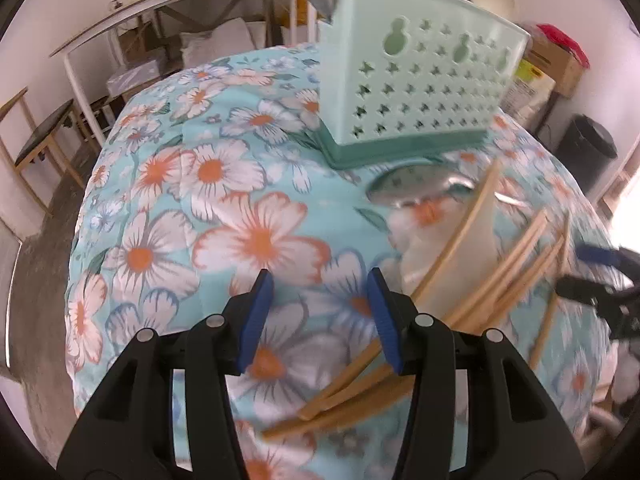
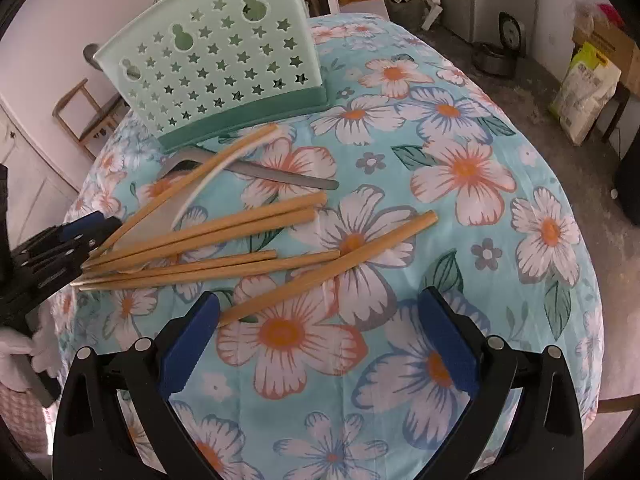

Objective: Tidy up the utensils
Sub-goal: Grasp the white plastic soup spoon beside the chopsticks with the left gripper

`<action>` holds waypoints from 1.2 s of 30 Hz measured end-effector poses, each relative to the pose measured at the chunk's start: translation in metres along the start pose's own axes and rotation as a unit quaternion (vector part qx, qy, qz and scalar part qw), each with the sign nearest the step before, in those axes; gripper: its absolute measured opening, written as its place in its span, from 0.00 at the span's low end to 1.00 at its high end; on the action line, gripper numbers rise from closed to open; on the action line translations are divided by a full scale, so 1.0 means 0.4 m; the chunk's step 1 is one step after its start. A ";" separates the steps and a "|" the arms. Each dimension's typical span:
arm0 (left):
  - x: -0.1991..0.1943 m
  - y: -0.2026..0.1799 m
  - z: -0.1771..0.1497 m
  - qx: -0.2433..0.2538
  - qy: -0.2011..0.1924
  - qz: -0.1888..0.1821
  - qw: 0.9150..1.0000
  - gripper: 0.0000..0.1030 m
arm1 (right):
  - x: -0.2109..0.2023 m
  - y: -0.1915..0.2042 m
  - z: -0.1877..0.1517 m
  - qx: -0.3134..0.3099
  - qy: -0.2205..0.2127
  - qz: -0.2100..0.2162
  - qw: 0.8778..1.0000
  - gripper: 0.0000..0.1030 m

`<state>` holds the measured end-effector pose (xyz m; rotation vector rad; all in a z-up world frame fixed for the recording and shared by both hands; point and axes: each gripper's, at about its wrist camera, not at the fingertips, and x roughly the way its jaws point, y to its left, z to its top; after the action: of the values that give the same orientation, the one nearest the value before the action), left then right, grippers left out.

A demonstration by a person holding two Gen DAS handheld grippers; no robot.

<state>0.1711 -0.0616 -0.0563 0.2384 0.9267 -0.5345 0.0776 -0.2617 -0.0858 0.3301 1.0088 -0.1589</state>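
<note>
A floral cloth [image 2: 460,168] covers the table. In the right wrist view a mint holder [image 2: 216,68] stands at eleven o'clock, a metal ladle [image 2: 280,176] lying at its foot with a white spoon [image 2: 208,184] across it. The chopsticks [image 2: 208,236] fan out at nine o'clock, close to centre. They look light, stiff and smooth, likely to roll, so pinch one mid-shaft. The right gripper [image 2: 320,344] stands wide apart and empty; the left gripper [image 1: 320,316] is half apart, holding nothing.
</note>
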 end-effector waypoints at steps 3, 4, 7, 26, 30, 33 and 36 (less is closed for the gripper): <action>-0.019 0.000 -0.016 0.007 0.007 -0.034 0.999 0.45 | 0.000 -0.002 -0.003 0.003 -0.005 0.002 1.000 0.94; -0.026 -0.003 -0.023 0.011 0.009 -0.047 0.999 0.45 | -0.001 -0.004 -0.004 0.006 -0.008 0.003 1.000 0.94; -0.041 -0.011 -0.036 0.023 0.011 -0.073 0.997 0.45 | -0.003 -0.003 -0.006 0.010 -0.011 0.003 1.000 0.94; 0.059 0.095 -0.050 -0.239 0.088 -0.285 0.924 0.06 | -0.011 -0.010 -0.018 0.019 -0.030 0.006 0.999 0.94; 0.030 0.108 -0.044 -0.244 0.074 -0.280 0.925 0.01 | -0.012 -0.010 -0.021 0.017 -0.029 0.008 0.999 0.94; -0.028 0.141 -0.019 -0.220 0.044 -0.218 0.950 0.02 | -0.013 -0.013 -0.021 0.018 -0.028 0.012 0.999 0.94; -0.058 0.212 -0.018 -0.251 0.021 -0.164 0.954 0.03 | -0.013 -0.016 -0.022 0.020 -0.031 0.013 0.999 0.94</action>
<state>0.2002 0.0209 -0.0445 -0.3723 1.1207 -0.5802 0.0659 -0.2649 -0.0868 0.3712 0.9398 -0.1652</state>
